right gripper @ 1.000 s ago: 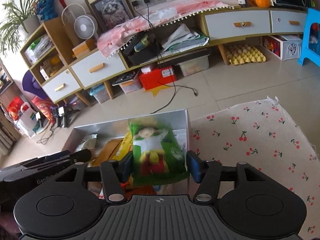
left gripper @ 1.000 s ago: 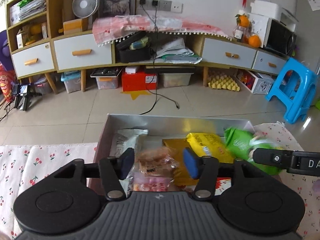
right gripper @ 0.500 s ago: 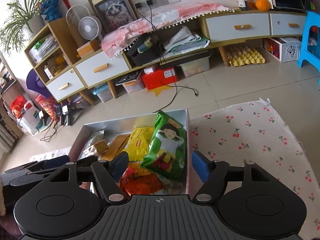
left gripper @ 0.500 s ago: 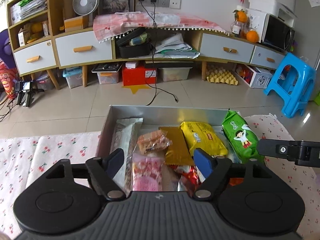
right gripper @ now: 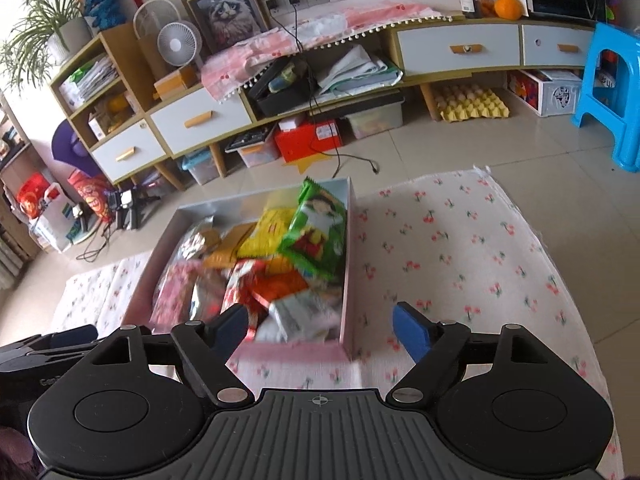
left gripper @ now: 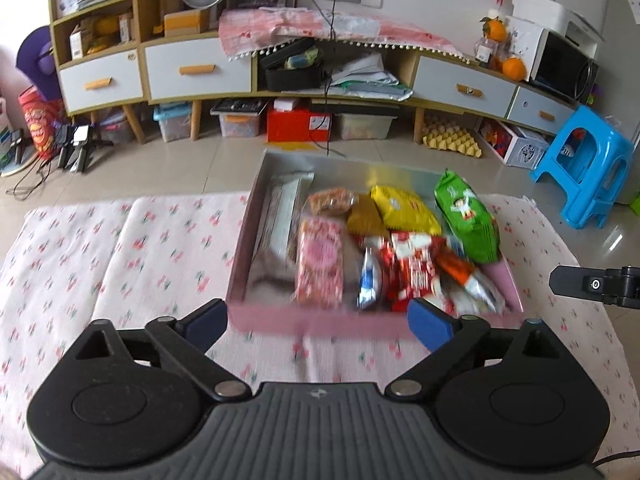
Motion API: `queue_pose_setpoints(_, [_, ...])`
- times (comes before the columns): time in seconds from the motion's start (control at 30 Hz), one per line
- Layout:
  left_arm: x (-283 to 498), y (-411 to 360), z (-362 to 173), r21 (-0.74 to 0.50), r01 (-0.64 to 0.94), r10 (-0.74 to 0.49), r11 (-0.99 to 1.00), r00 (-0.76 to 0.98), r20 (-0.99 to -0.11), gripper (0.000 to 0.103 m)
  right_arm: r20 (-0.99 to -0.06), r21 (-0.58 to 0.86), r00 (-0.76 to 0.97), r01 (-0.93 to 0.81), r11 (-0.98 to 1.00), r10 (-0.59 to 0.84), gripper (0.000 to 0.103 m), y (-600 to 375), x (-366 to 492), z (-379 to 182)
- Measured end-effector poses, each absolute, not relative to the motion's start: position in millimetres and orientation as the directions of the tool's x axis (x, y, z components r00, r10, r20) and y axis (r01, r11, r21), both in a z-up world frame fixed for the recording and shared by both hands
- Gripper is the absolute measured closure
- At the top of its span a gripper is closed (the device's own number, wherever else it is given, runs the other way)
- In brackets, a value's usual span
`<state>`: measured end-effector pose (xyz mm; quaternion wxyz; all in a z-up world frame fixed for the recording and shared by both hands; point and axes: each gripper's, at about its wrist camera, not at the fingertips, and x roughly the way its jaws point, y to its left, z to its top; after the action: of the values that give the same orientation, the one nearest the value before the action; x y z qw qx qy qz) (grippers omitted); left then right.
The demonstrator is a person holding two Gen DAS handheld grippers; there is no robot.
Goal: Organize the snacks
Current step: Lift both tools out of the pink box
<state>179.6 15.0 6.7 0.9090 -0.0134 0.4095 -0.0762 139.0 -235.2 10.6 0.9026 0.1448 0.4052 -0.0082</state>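
I have both grippers above the cherry-print cloth [left gripper: 120,248], on the near side of the box [left gripper: 256,208], fingers spread wide and holding nothing. The snacks lie packed inside the box, straight ahead of my left gripper [left gripper: 318,322] and ahead and left of my right gripper [right gripper: 320,326]. The green bag [right gripper: 318,232] leans on the box's right wall, long axis running away from me, nearer my right gripper. I judge no packet remains outside, so sorting looks nearly done.
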Motion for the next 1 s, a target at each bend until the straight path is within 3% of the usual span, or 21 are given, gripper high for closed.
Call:
queue_pose_setpoints(0.43, [126,25,13,-0.065,0.038,-0.075,0.997,0.565,-0.822,0.001,-0.812,0.166,0.580,0.116,0.979,0.069,0.017,-202,88,21])
queue_pose_setpoints(1.0, [84,23,11,-0.021,-0.029,-0.002,0.999,0.546,-0.838,0.001,-0.857,0.088,0.515,0.098,0.991,0.025,0.016,-170,46,18])
